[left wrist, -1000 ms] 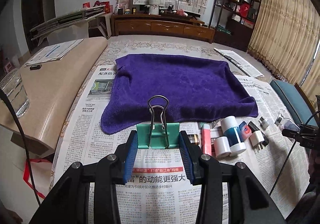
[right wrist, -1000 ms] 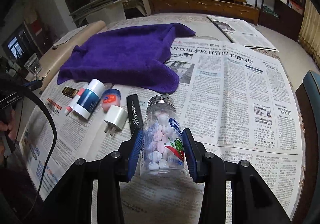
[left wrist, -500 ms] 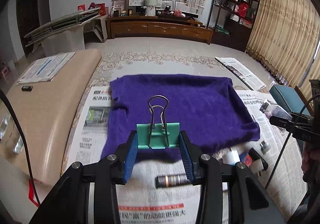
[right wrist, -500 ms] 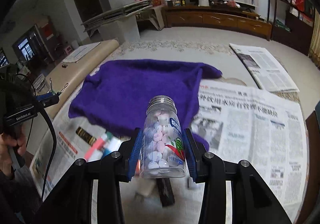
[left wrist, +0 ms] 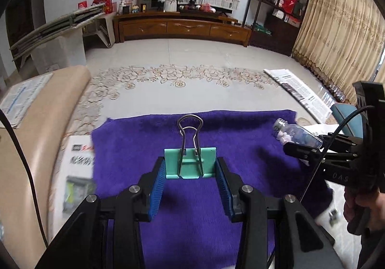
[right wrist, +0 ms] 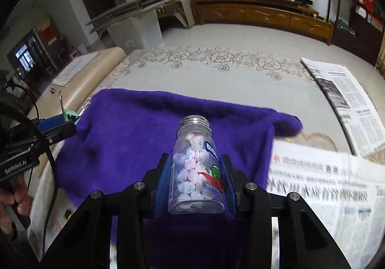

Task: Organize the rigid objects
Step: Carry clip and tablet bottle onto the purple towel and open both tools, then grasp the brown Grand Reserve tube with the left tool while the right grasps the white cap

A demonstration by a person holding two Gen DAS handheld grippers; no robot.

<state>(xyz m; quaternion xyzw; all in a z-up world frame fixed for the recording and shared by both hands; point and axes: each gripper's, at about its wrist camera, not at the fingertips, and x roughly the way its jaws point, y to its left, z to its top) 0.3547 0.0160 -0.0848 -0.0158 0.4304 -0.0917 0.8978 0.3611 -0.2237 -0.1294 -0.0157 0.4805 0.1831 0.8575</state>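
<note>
My left gripper (left wrist: 190,168) is shut on a green binder clip (left wrist: 190,163) with silver wire handles, held above the purple towel (left wrist: 144,148). My right gripper (right wrist: 196,172) is shut on a clear candy bottle (right wrist: 196,168) with a metal screw cap, held upright above the same towel (right wrist: 125,129). The bottle also shows in the left wrist view (left wrist: 296,135), at the right over the towel's edge. The left gripper and clip show at the left of the right wrist view (right wrist: 69,116).
Newspaper sheets (right wrist: 324,192) cover the table around the towel. A folded newspaper (right wrist: 349,100) lies far right. A beige raised surface (left wrist: 36,129) with papers lies to the left. A small object (left wrist: 333,214) lies by the towel's right edge.
Both grippers have lifted their objects off the newspaper and moved forward over the purple towel. The row of small items has dropped out of view.
</note>
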